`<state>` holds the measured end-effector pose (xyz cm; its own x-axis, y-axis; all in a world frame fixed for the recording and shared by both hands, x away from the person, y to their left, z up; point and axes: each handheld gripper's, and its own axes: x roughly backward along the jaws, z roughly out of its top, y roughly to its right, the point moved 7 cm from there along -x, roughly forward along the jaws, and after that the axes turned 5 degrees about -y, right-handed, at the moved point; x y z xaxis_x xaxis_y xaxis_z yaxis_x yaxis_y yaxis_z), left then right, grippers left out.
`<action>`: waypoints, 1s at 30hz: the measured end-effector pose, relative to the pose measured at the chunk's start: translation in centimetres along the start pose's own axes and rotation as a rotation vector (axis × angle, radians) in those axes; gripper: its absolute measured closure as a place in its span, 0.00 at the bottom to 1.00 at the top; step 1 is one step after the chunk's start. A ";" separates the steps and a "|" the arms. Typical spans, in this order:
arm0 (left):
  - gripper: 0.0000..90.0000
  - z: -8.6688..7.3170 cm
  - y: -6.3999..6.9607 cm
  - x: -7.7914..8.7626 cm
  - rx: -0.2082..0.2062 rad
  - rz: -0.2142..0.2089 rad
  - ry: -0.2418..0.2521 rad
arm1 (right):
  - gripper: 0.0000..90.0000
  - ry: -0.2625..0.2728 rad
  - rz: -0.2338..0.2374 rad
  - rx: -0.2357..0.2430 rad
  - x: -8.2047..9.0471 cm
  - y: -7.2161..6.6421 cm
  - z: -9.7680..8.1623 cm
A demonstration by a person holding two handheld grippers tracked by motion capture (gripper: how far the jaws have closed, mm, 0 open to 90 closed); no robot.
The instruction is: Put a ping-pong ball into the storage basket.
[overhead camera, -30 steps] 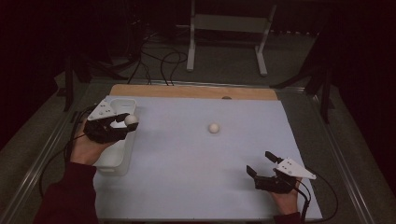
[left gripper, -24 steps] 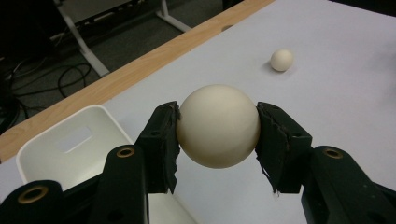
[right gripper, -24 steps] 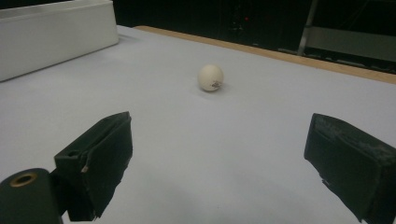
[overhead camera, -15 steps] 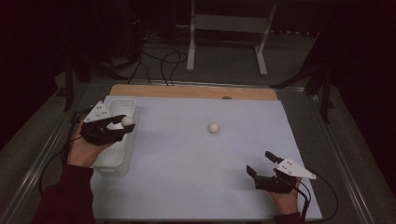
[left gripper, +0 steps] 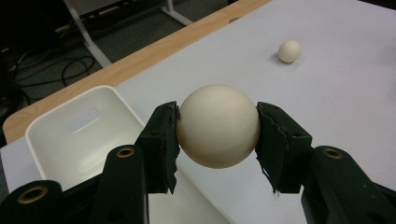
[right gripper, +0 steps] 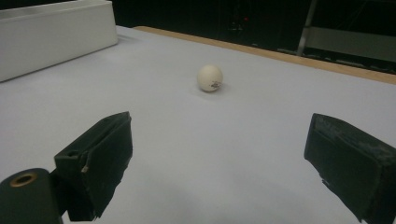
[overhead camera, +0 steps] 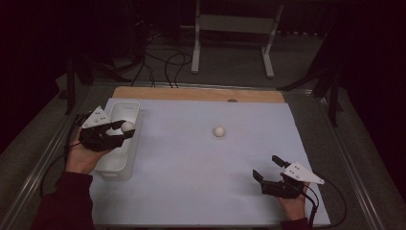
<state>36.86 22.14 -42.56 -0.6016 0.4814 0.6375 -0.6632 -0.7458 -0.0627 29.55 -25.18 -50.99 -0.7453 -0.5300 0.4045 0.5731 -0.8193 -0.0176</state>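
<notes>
From the high view, your left gripper (overhead camera: 125, 132) has its jaws clamped on a cream ball (overhead camera: 128, 126) and hangs over the white bin (overhead camera: 117, 165) at the left side of the table (overhead camera: 191, 191); this looks like the drop-off step, so your next move calls for parting the jaws with the ball well inside the rim, not over the wall. Your right gripper (overhead camera: 268, 166) rests near the front right corner, jaws apart and empty, well apart from the second ball (overhead camera: 219, 131) lying mid-table. In the left gripper view, the ball (left gripper: 218, 126) sits squarely between both pads, above the bin's near edge; the part of the bin (left gripper: 60, 149) you can see there holds nothing. In the right gripper view, the open jaws frame the loose ball (right gripper: 210, 77) ahead, with the bin wall (right gripper: 56, 37) at upper left
</notes>
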 end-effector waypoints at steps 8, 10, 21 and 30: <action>0.57 -0.2 -0.1 0.1 0.009 0.005 0.005 | 0.08 0.000 0.000 0.000 0.0 0.0 0.0; 0.57 -0.4 -0.1 0.1 0.006 0.007 0.001 | 0.09 0.000 0.000 0.000 0.0 0.0 0.0; 0.57 -1.0 -0.5 0.2 0.020 0.015 -0.004 | 0.08 0.000 0.001 0.000 0.0 0.0 0.0; 0.56 -1.9 -1.2 1.0 0.036 0.039 -0.012 | 0.09 0.000 0.000 -0.001 0.0 0.0 0.0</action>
<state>36.23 24.42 -43.36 -0.6212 0.4457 0.6446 -0.6225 -0.7803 -0.0604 29.54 -25.13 -51.01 -0.7452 -0.5303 0.4043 0.5731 -0.8193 -0.0182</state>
